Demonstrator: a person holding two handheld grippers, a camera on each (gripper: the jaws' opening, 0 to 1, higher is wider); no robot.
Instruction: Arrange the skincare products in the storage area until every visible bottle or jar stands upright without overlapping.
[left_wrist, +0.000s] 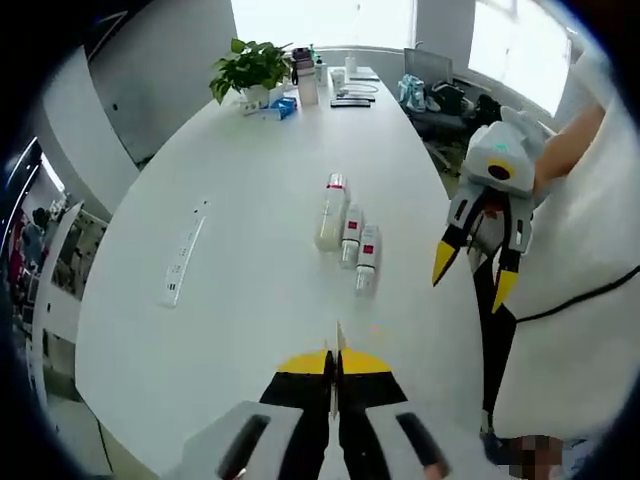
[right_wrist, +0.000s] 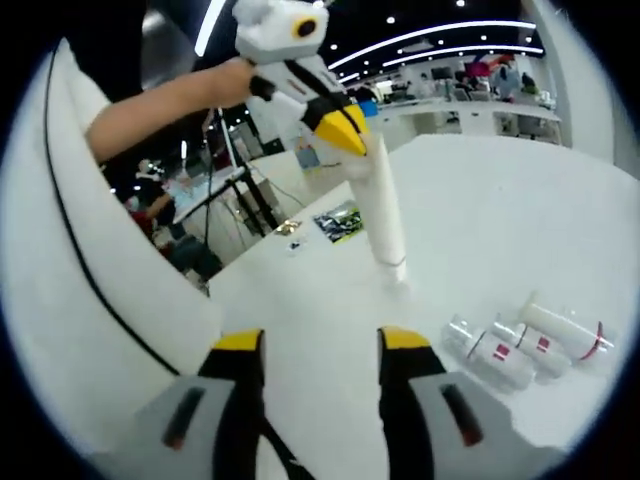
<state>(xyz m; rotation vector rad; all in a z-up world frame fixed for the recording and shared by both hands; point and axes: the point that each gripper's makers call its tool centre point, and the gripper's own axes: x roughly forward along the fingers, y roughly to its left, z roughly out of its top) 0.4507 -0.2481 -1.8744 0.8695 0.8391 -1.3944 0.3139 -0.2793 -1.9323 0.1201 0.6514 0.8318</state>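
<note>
Bottles (left_wrist: 346, 236), three, lying flat side by side mid-desk (left_wrist: 240, 300), touching. Left gripper (left_wrist: 335, 362) closed, empty, near desk edge. Right gripper (left_wrist: 472, 275) open, empty, raised beside desk.

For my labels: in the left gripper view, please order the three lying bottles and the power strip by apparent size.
1. power strip, longest
2. tallest bottle
3. middle bottle and nearest bottle: look alike, so unranked; nearness differs slightly.

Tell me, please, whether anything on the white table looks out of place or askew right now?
Yes. Three skincare bottles lie on their sides, packed side by side in the middle of the white table, rather than standing upright. In the right gripper view, they also lie flat. Nothing looks spilled or broken.
</note>
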